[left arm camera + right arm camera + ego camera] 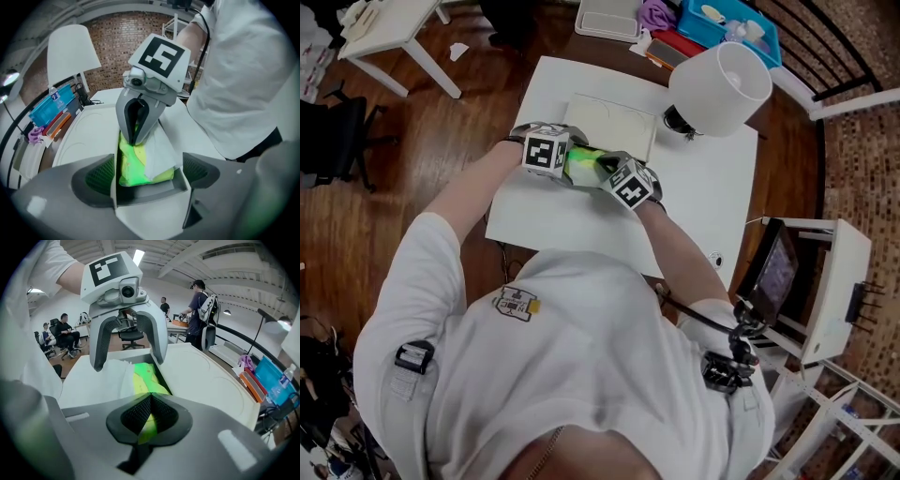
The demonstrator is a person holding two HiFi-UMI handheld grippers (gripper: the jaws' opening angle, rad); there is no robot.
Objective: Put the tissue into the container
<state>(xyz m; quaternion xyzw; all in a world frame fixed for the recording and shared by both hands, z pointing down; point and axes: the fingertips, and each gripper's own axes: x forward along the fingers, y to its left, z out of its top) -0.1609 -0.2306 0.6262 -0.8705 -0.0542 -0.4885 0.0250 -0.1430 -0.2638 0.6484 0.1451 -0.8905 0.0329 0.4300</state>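
Since the right gripper (149,418) has its jaws clenched on one end of the green tissue pack (127,164), the pack sits between the two grippers, low over the middle of the white table (703,206). The left gripper (150,174) faces it from the left with its jaws spread wide. The pack and a loose white sheet (159,152) lie in that gap, and we see neither pad pressing on them. We judge the pack light, soft and easily crushed, with a wrapper that may be slick. A pinch across its body, not on the sheet, looks safest. Just beyond, on the far side, lies a shallow white tray (614,122), which we take for the container.
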